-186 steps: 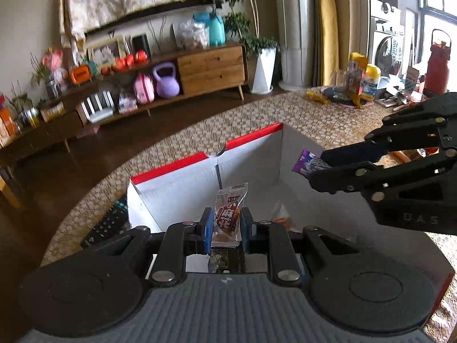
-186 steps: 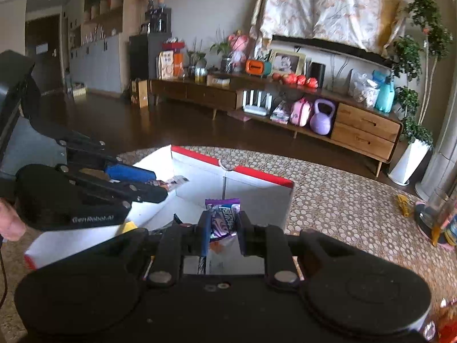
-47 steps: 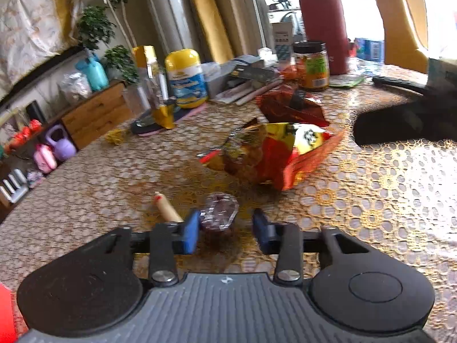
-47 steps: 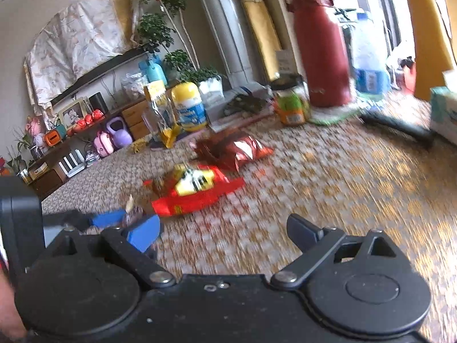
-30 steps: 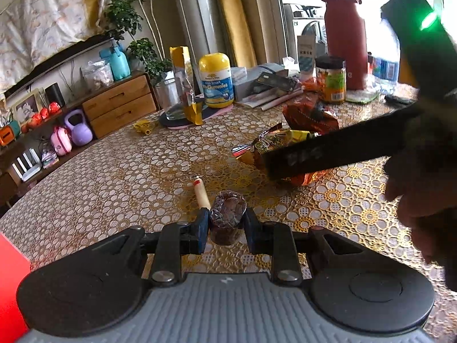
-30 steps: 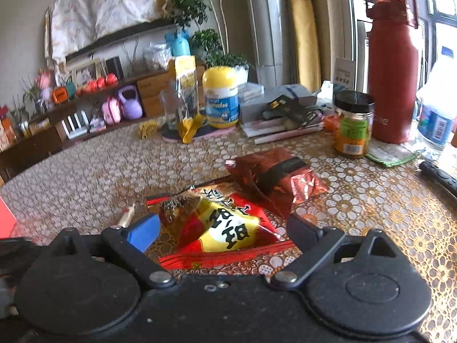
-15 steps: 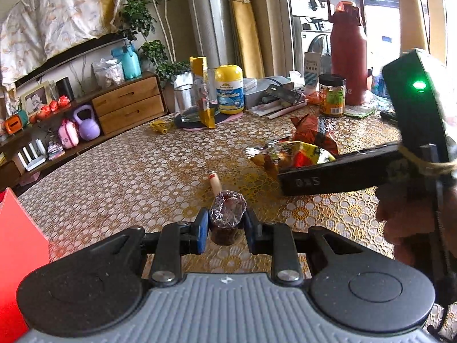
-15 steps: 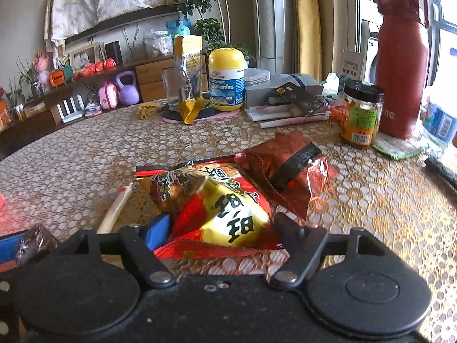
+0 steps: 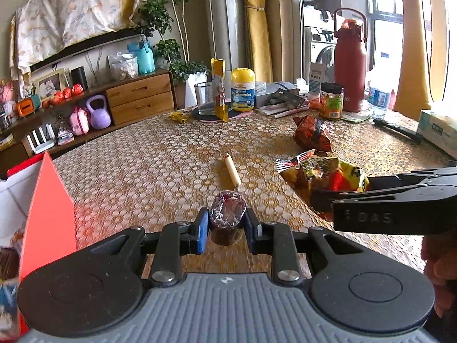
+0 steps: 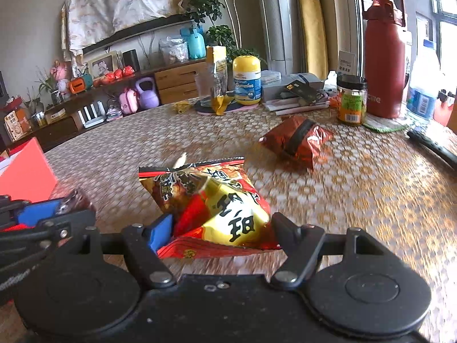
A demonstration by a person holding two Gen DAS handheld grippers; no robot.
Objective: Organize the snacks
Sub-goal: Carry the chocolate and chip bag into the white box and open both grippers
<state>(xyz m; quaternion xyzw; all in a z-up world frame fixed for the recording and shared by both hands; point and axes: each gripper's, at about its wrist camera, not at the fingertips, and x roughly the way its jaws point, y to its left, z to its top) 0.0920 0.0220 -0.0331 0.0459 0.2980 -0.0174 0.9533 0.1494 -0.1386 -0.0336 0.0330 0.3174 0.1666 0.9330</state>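
Step in hand, as I read it: both sides mid-pickup, snacks headed for the red-and-white box [image 9: 42, 188] at far left edge. Left tool [image 9: 225, 225] is narrow, blue pads pinching a small foil-sealed jelly cup [image 9: 228, 210]; cup sits upright between the pads, lifted or just off the worktop [image 9: 148, 171], can't tell which. Next for it, my guess: swing left and over the box rim, then release; cup is small and rigid, grip looks secure. Just ahead of the cup a sausage stick [image 9: 232, 173] lies loose on the worktop, untouched. Right tool [image 10: 221, 228] is closed partway around a red-and-yellow chip bag [image 10: 217, 200]; near end of the bag sits between the fingers, both pads touching its sides, so I read it as gripped, though how firm is unclear. Bag is puffy and crinkly, could slip or tear if squeezed hard; lift slowly. Farther right, a dark red foil snack pack [image 10: 297, 140] lies alone, well apart from both tools: likely a later pick.
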